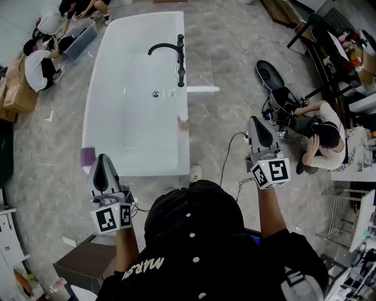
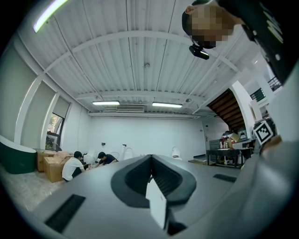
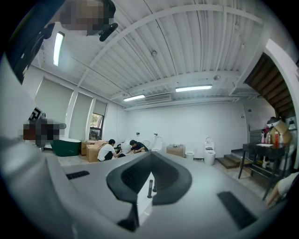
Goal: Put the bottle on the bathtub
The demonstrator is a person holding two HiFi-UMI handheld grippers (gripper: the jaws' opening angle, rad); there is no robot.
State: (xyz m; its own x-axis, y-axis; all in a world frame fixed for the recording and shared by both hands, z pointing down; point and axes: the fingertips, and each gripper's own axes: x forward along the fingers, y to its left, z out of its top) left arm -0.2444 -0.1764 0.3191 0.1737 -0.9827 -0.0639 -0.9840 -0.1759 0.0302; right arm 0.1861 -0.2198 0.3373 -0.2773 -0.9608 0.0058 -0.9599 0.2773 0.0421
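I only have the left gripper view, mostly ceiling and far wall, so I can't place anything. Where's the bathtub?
Observer: In the head view the white bathtub stands on the floor directly ahead of the left gripper.
Operator: Does the right gripper have the bottle?
Observer: No, the right gripper is shut on nothing. A small bottle stands on the tub's right rim, nearer the person than the black faucet.
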